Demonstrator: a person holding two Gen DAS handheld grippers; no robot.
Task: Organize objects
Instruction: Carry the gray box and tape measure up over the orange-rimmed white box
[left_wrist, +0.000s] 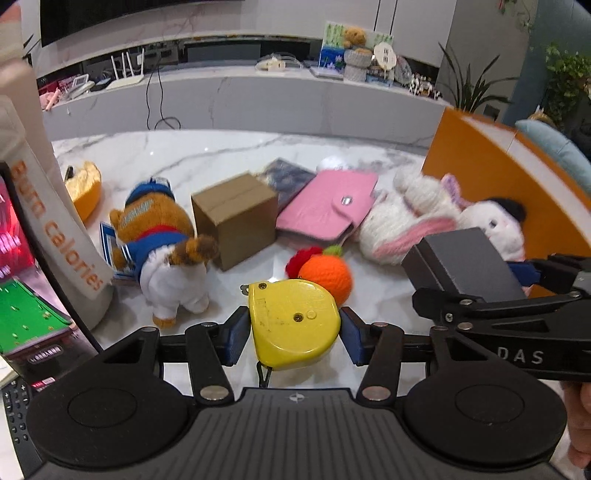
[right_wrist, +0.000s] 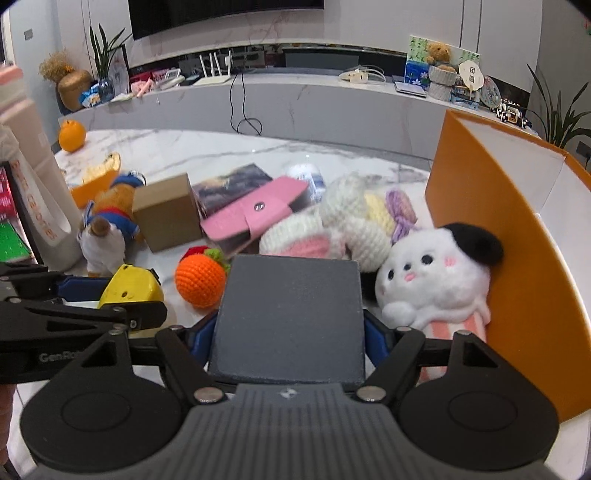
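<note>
Here, the left claw (left_wrist: 294, 334) grips a yellow tape measure (left_wrist: 293, 323); the right claw (right_wrist: 288, 332) clasps a grey box (right_wrist: 288, 317). Ahead, an orange knitted ball (right_wrist: 200, 280), cardboard box (left_wrist: 236, 218) and pink wallet (left_wrist: 327, 203) crowd the marble surface (left_wrist: 221, 155).

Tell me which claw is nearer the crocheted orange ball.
Left. The left claw, shut on the yellow tape measure, sits just in front of the crocheted orange ball. The right claw, shut on the dark grey box, is off to the ball's right.
</note>
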